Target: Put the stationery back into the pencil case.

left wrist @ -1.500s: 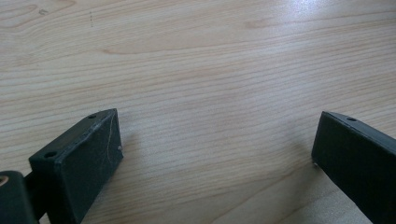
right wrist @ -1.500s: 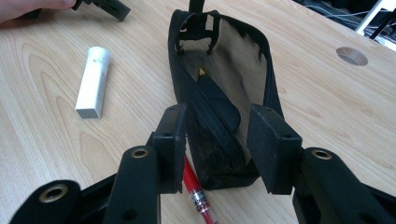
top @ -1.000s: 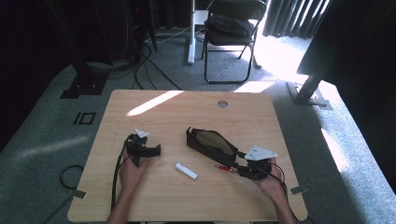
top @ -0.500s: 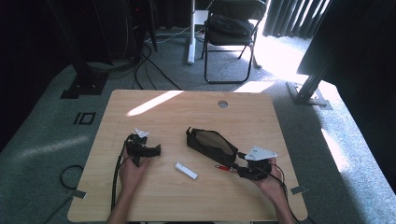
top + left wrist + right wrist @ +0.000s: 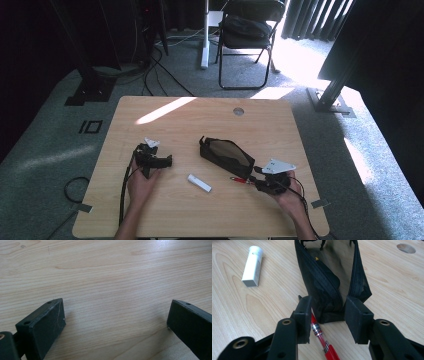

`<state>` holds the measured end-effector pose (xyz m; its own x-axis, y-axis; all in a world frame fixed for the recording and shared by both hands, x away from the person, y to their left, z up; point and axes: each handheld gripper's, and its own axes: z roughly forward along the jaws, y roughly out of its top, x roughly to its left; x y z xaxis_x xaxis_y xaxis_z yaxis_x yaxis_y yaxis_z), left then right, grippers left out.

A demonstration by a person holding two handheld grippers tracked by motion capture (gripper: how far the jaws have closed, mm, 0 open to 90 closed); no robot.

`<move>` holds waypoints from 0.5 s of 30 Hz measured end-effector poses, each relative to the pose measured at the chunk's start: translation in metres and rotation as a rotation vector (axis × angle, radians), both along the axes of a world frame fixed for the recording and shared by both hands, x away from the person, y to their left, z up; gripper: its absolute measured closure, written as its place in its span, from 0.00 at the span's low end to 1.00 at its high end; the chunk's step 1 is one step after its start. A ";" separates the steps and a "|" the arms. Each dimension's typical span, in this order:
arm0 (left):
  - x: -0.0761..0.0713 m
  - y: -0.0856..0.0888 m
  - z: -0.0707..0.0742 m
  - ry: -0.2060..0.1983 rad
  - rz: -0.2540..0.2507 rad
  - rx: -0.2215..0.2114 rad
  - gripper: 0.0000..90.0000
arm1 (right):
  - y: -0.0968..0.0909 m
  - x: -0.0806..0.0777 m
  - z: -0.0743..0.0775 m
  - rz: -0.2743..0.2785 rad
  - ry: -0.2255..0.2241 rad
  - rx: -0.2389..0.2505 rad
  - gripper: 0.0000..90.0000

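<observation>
Right claw closing on the near end of a black mesh pouch

High view: the black mesh pouch (image 5: 227, 156) is lying unzipped mid-table (image 5: 200, 120), the right claw (image 5: 256, 176) at its near-right end, the left claw (image 5: 165, 161) resting apart. Left gripper view: jaws are standing wide over bare wood. Right gripper view: jaws, just narrowing, are flanking the pouch's (image 5: 329, 282) end, contact unclear; a red pen (image 5: 322, 338) is lying beneath.

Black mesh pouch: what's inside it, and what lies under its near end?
The pouch gapes open, its inside dark, contents untellable. A red pen lies at its near end, tip hidden under the pouch.
</observation>
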<state>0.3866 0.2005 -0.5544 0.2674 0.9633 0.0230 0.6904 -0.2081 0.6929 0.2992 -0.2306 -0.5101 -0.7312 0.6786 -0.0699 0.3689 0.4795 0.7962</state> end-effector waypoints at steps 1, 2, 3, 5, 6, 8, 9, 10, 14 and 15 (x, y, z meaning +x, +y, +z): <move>0.000 0.000 0.000 0.000 0.000 0.000 0.02 | 0.000 0.000 -0.001 0.002 0.001 -0.001 0.65; 0.000 0.000 0.000 0.000 0.000 0.000 0.02 | 0.000 0.000 -0.002 0.003 0.004 -0.001 0.66; 0.000 0.000 0.000 0.000 0.000 0.000 0.02 | 0.000 0.000 -0.003 0.002 0.008 -0.003 0.67; 0.000 0.000 0.000 0.000 0.000 0.000 0.02 | 0.000 0.000 -0.006 0.002 0.015 -0.007 0.68; 0.000 0.000 0.000 0.000 0.000 0.000 0.02 | -0.001 0.000 -0.007 0.003 0.016 -0.009 0.69; 0.000 0.000 0.000 0.000 0.000 0.000 0.02 | -0.001 0.000 -0.008 0.003 0.019 -0.010 0.69; 0.000 0.000 0.000 0.000 0.000 0.000 0.02 | -0.001 -0.001 -0.010 0.003 0.026 -0.011 0.69; 0.000 0.000 0.000 0.000 0.000 0.000 0.02 | -0.002 -0.001 -0.011 0.004 0.027 -0.015 0.69; 0.000 0.000 0.000 0.000 0.000 0.000 0.02 | -0.004 -0.002 -0.014 -0.002 0.037 -0.016 0.71; 0.000 0.000 0.000 0.000 0.000 0.000 0.02 | -0.004 -0.002 -0.015 -0.002 0.040 -0.018 0.71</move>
